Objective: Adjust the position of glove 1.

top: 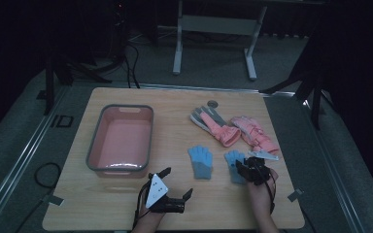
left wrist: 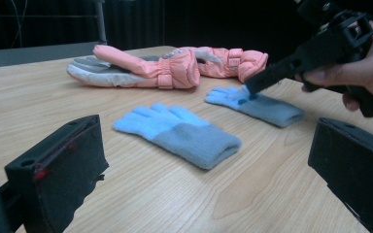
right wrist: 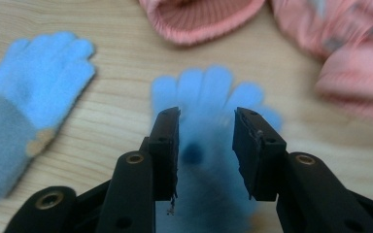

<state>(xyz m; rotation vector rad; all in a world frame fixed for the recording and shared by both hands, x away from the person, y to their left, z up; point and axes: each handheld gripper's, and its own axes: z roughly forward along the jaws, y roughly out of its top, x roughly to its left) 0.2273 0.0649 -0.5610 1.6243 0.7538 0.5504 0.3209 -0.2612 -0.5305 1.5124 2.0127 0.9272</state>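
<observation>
Right tool (top: 245,166) poised over the right blue knit glove (right wrist: 209,145), jaws apart, nothing pinched between; glove blurred and its cuff hidden behind the jaws. Left tool (top: 177,182) low on the wooden surface (top: 175,107), jaws wide apart (nothing between). Second blue glove (top: 200,161) just beside; padded pink gloves (top: 233,130) beyond.

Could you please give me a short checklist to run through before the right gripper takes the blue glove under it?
1. Right gripper open: ok, a clear gap shows between its jaws.
2. Right gripper over the right blue glove: ok, the glove lies straight below the jaws.
3. Pads pressing on the glove: not ok, the glove lies flat, not pinched.
4. Left blue glove apart from it: ok, bare wood between them.
5. Pink bin free to receive: ok, nothing inside.
6. Left gripper out of the way: ok, open, near the table's front edge.
</observation>
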